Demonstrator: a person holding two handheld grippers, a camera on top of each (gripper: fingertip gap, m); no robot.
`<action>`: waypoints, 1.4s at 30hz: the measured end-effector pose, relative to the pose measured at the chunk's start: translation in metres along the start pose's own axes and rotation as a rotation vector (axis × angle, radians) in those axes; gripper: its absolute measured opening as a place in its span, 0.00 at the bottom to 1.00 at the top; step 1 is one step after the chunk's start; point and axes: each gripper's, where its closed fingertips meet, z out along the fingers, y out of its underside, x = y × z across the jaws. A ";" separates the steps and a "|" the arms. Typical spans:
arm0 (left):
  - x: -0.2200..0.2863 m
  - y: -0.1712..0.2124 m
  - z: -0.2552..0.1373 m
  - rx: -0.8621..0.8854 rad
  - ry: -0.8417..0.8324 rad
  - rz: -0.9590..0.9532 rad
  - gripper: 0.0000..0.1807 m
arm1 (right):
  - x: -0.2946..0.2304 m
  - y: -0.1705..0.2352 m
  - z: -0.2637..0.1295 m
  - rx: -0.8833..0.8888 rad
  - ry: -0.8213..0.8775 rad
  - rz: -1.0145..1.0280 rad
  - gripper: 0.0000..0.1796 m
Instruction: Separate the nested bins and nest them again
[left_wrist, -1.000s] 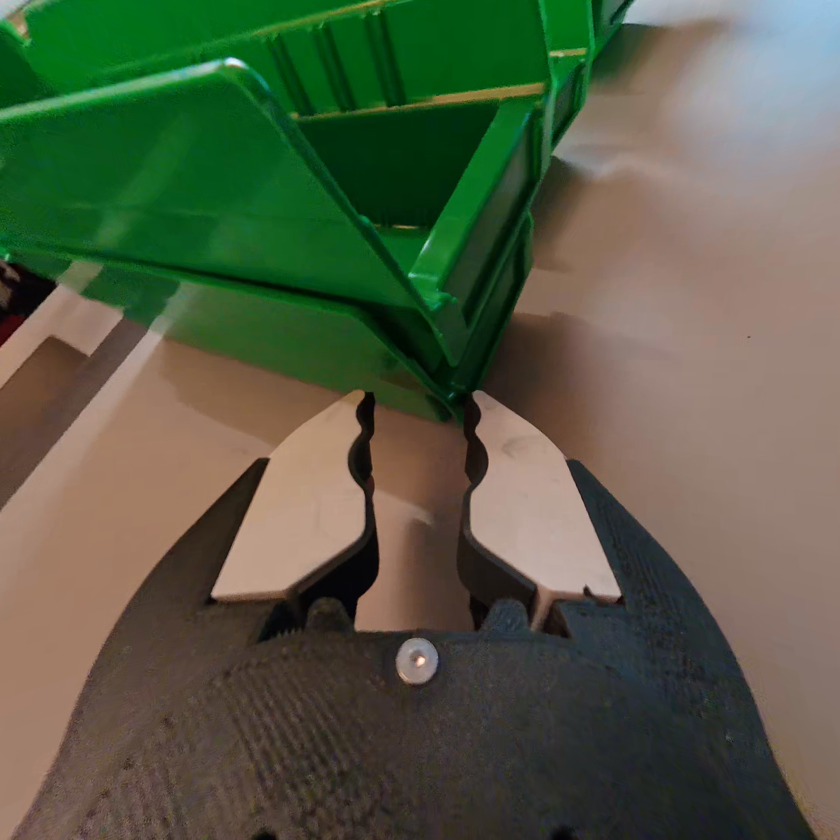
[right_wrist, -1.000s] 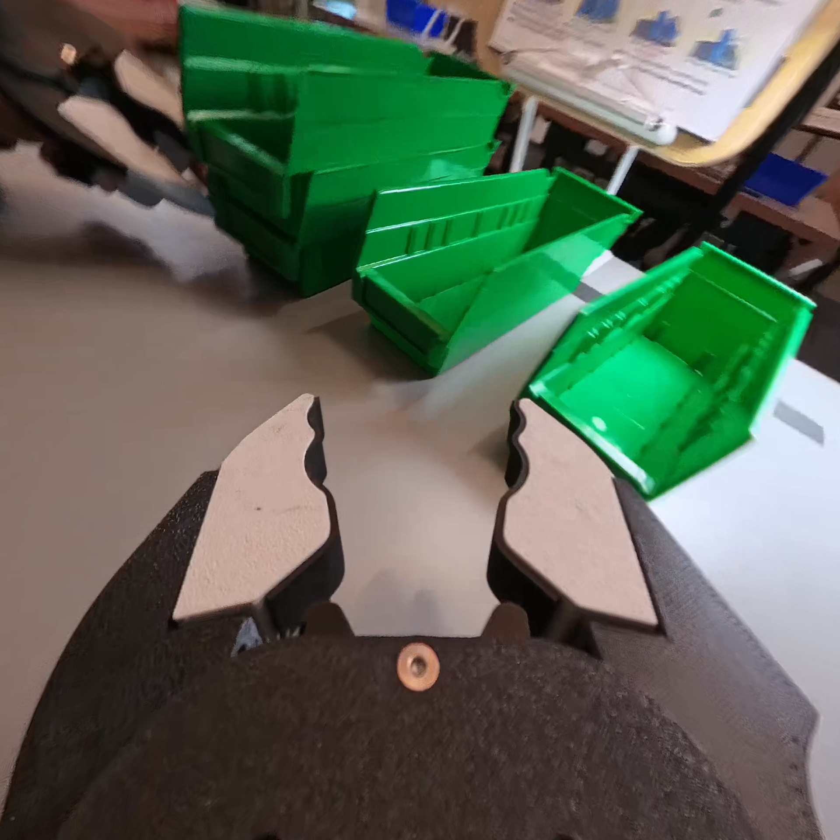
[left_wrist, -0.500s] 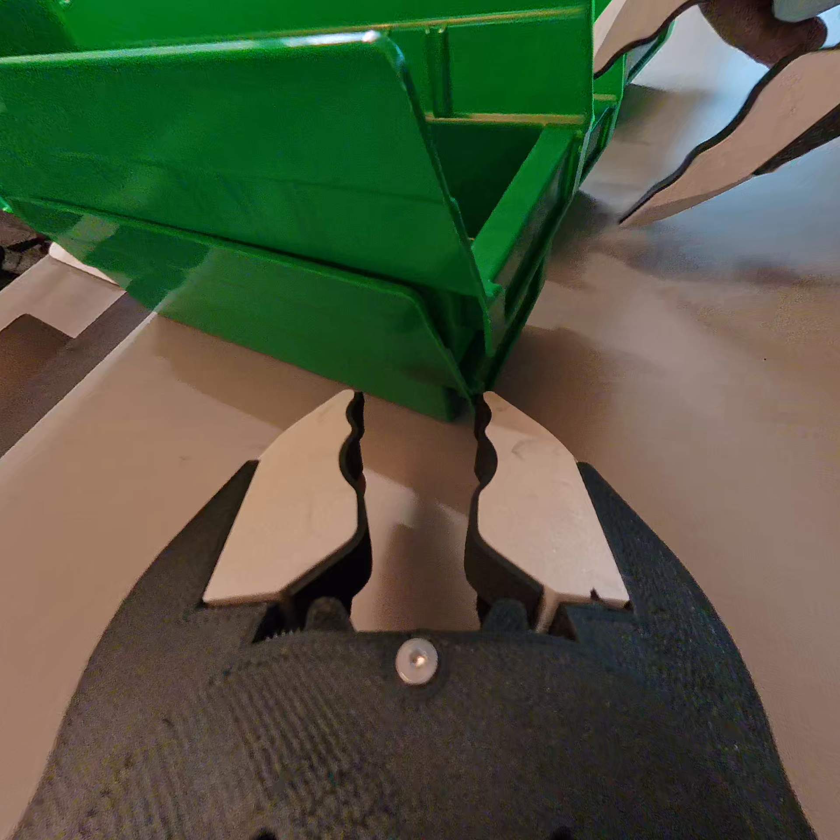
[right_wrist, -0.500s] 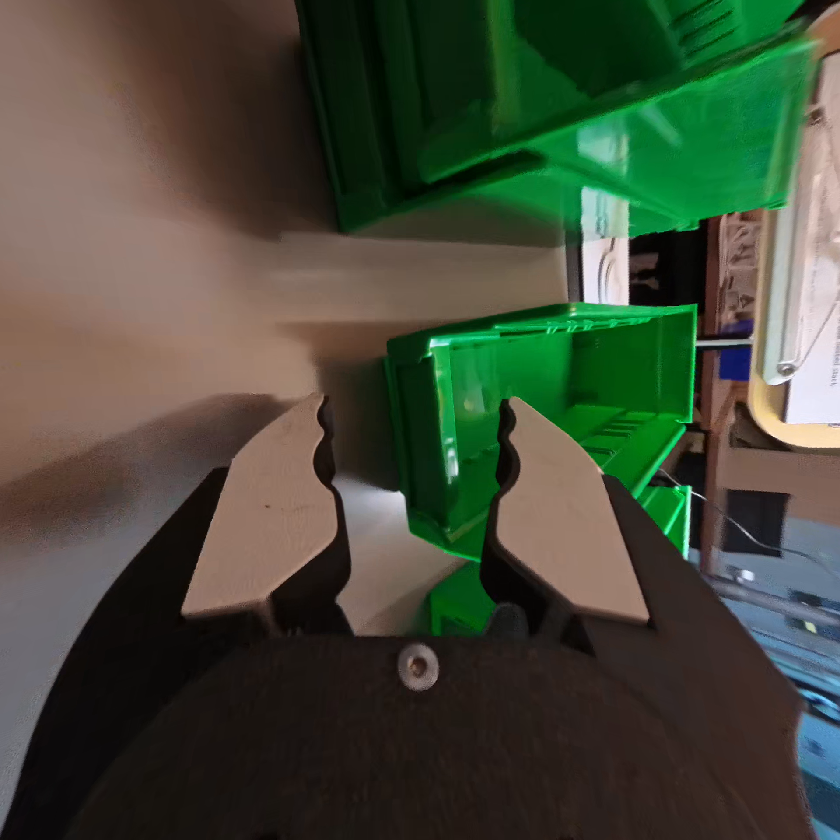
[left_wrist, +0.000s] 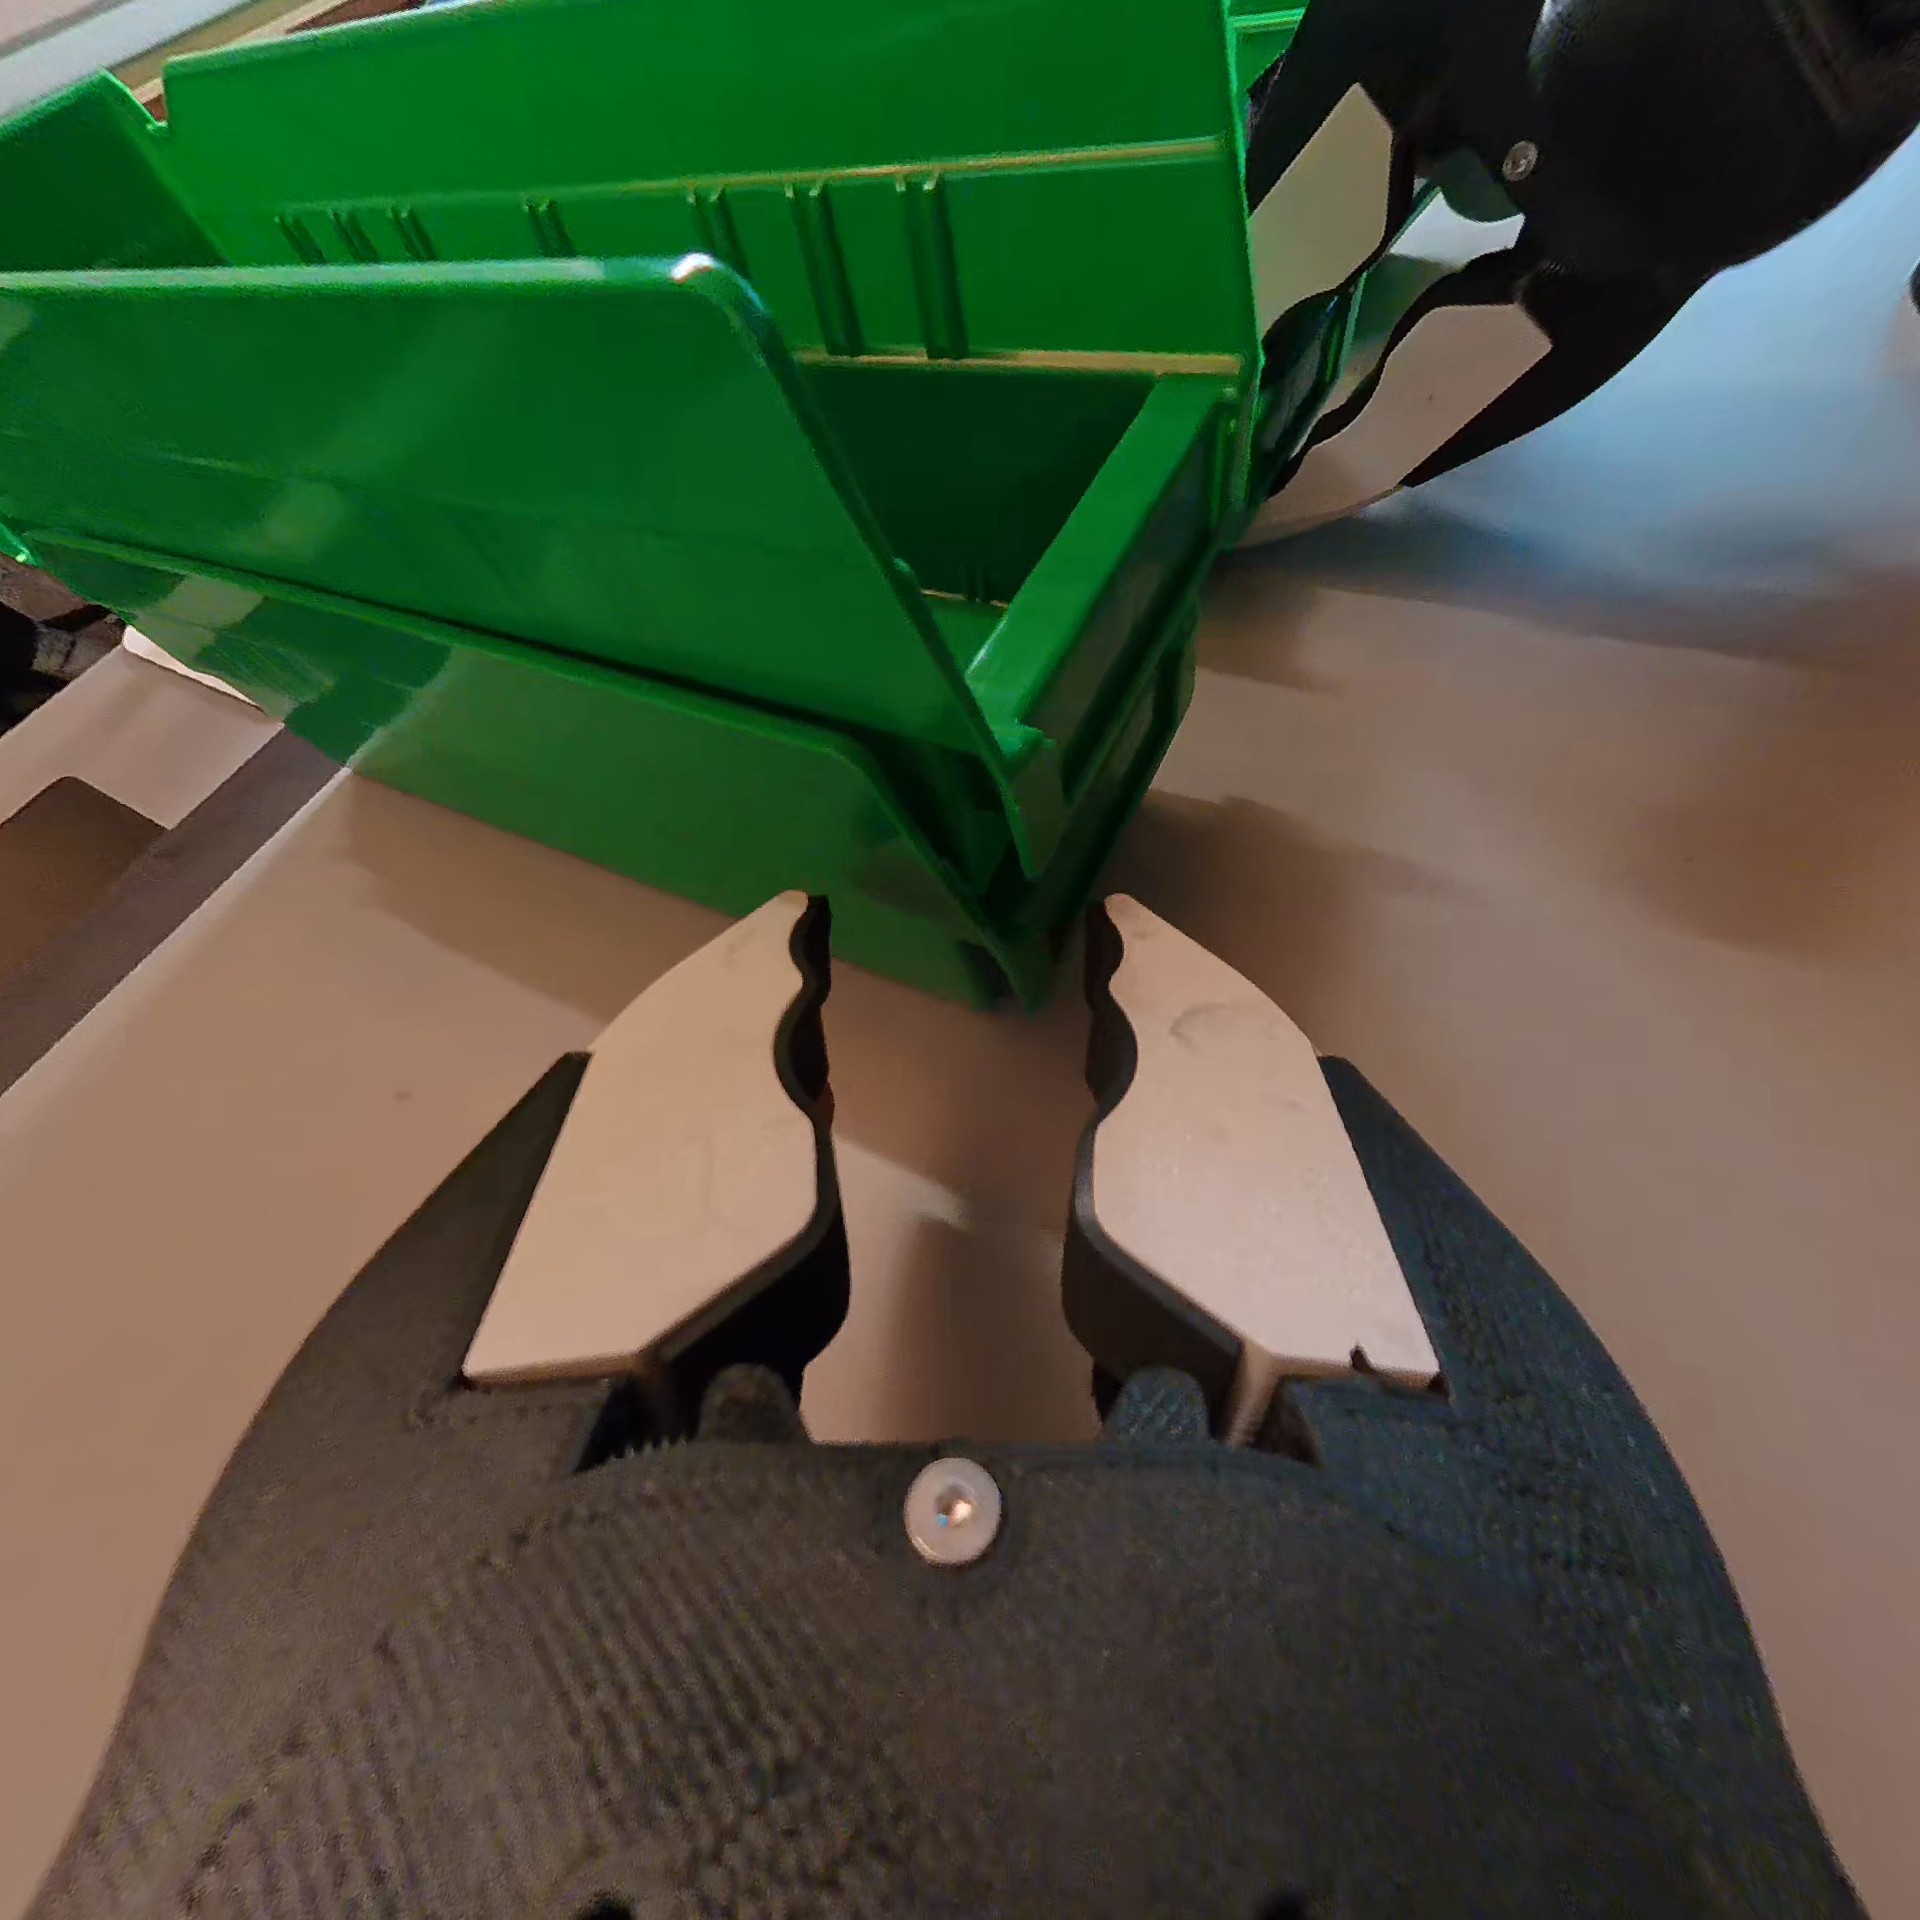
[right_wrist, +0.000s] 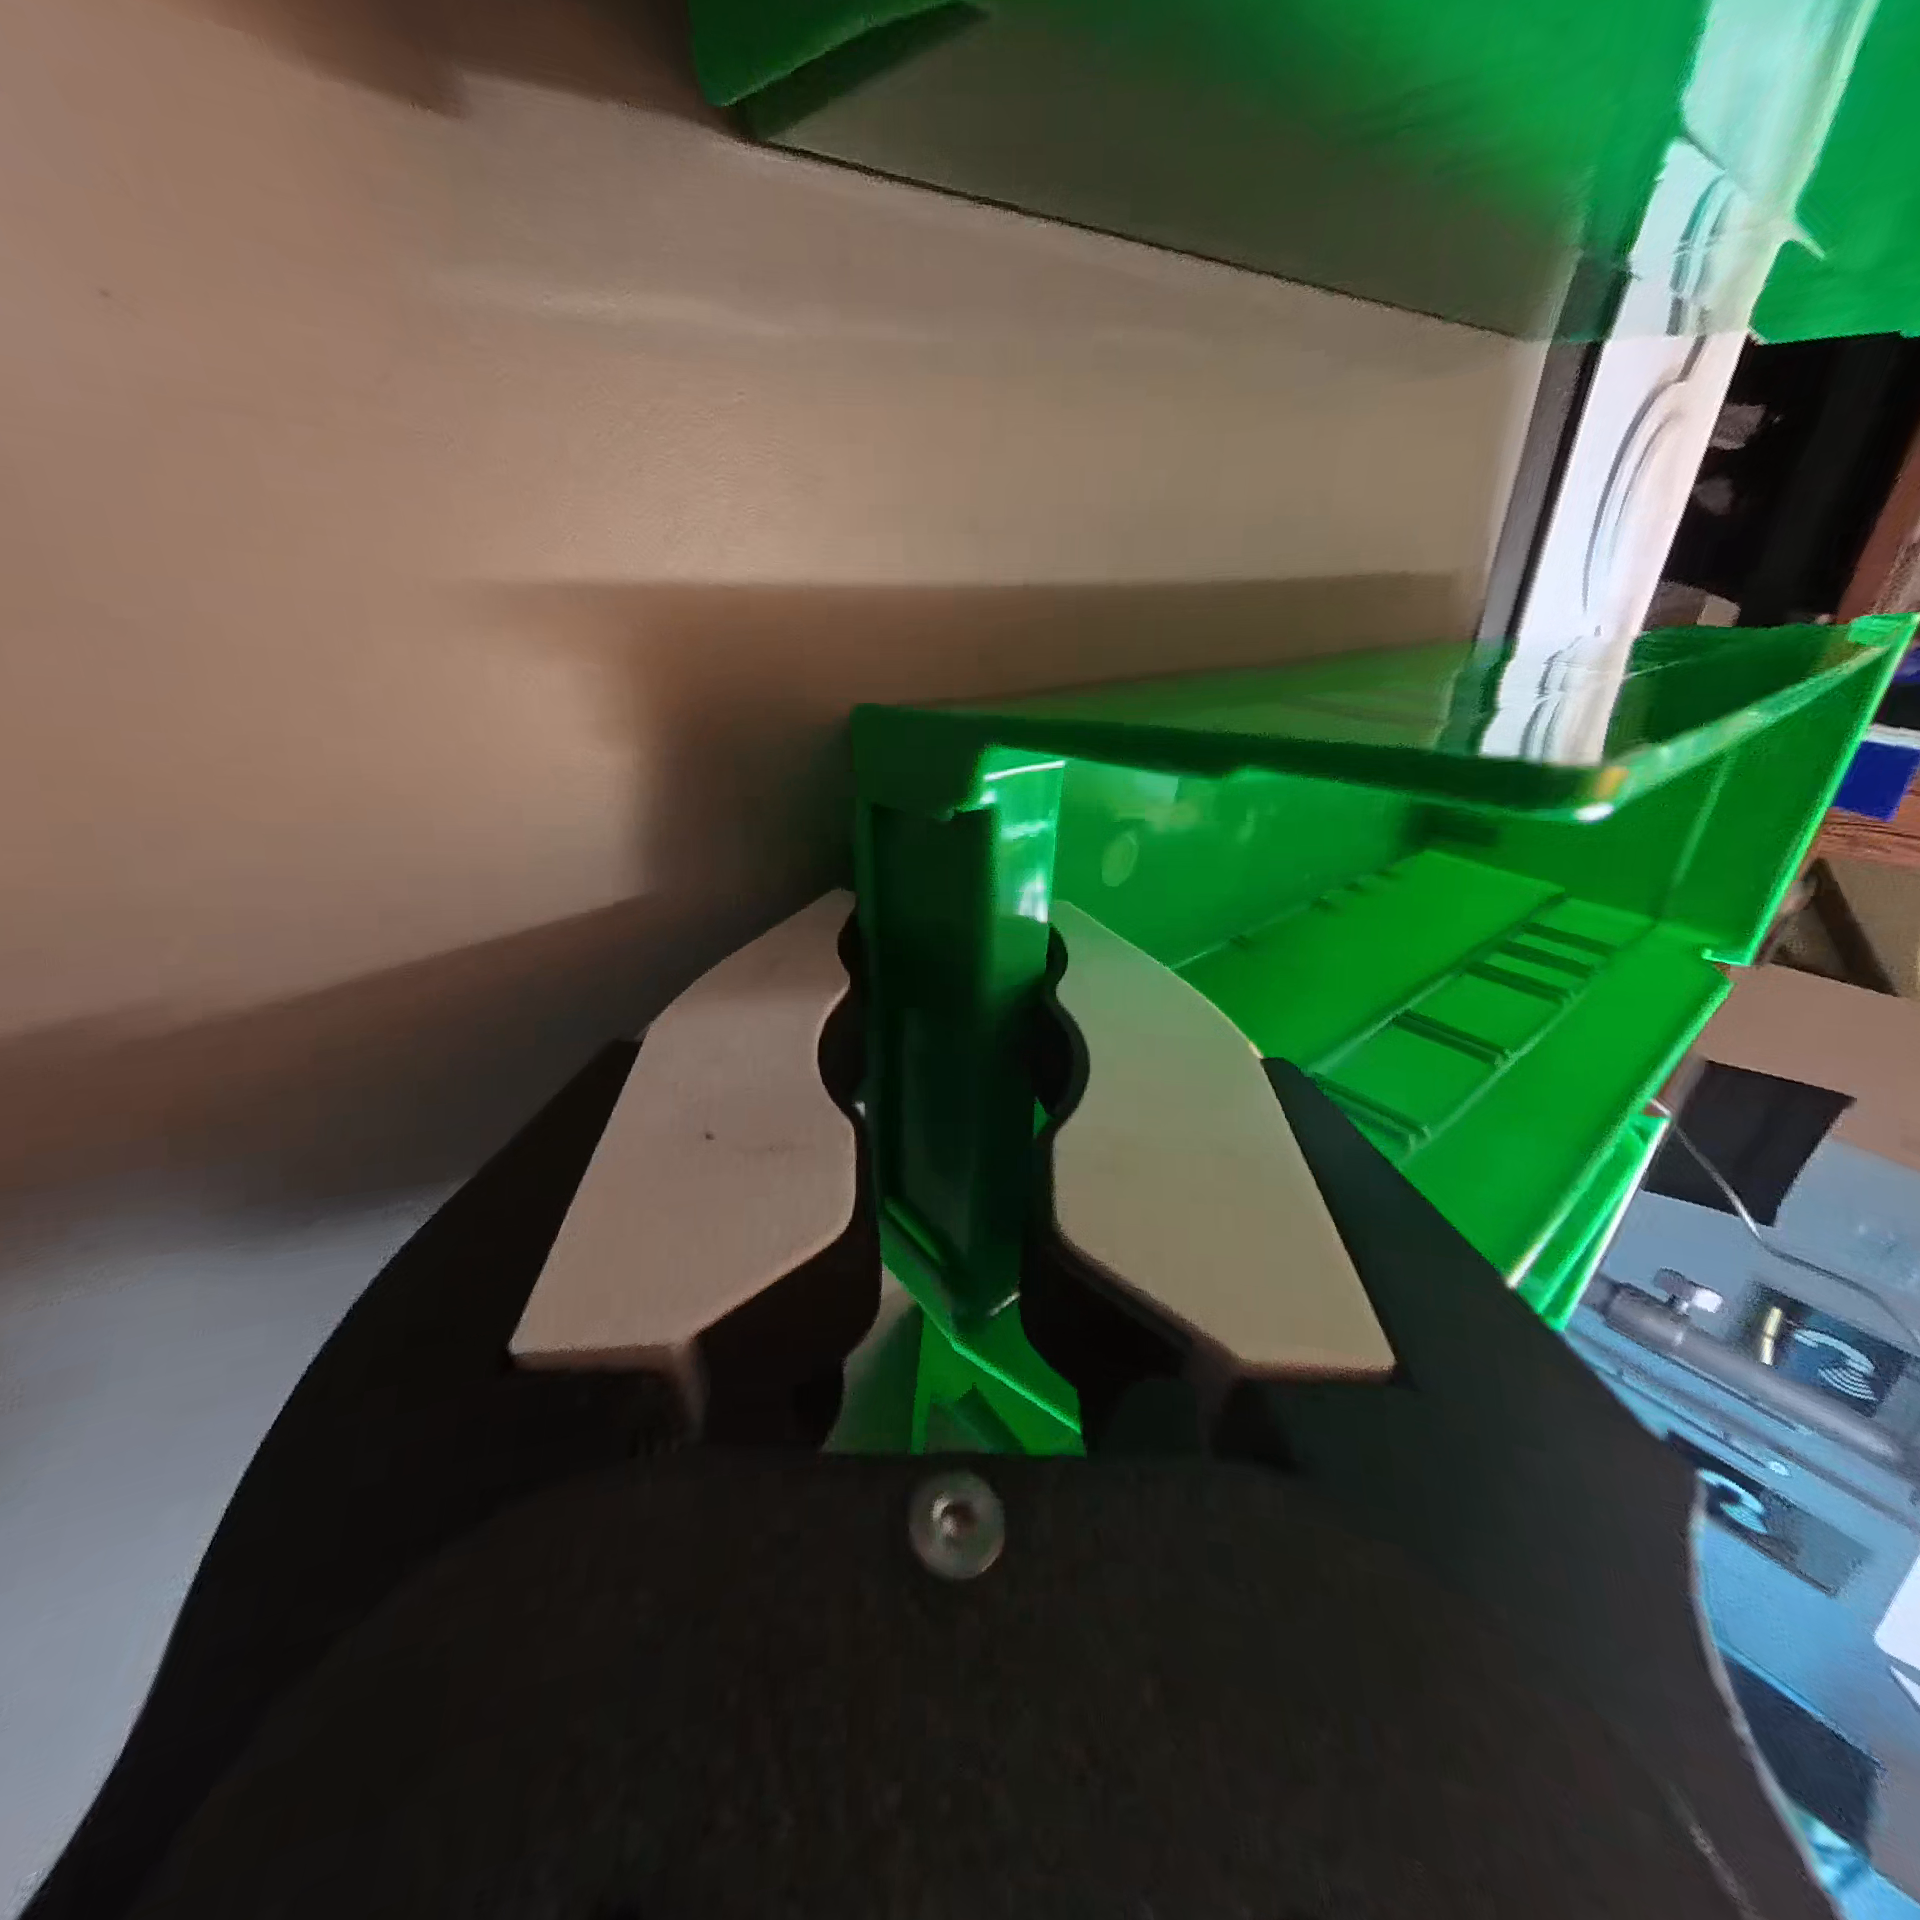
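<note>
Left wrist view shows a beige table (left_wrist: 1558, 935) filling most of the frame, and on it a stack of nested green bins (left_wrist: 582, 488) reaching across the upper half, one bin seated inside the next with the top one sitting higher at its front. The stack's near lower corner sits right at the tips of the left gripper (left_wrist: 958, 914), whose jaws stand apart with bare table between them; the right-hand fingertip (left_wrist: 1117, 920) is just beside that corner, and contact cannot be told. At the upper right of this view the right gripper (left_wrist: 1340, 312) reaches in against the front end of the stack.

Right wrist view, rolled on its side, shows the same table (right_wrist: 520, 468) as a tall beige plane, with a further green bin (right_wrist: 1558, 156) blurred across the top right. The front wall of a bin (right_wrist: 951, 1039) in the stack runs straight down between the right gripper's (right_wrist: 951, 925) two fingers, which are closed onto it from both sides, gripping that wall. The bin's ribbed inside (right_wrist: 1455, 987) opens to the right.
</note>
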 end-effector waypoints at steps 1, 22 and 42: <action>0.001 0.000 -0.001 0.003 -0.001 0.002 0.26 | -0.001 0.000 -0.004 0.010 -0.002 0.003 0.15; -0.001 -0.027 -0.075 0.207 -0.222 -0.152 0.28 | 0.082 -0.142 -0.153 0.191 0.052 -0.060 0.15; 0.004 -0.018 -0.081 0.195 -0.234 -0.167 0.31 | 0.053 -0.159 -0.137 0.380 0.007 0.036 0.27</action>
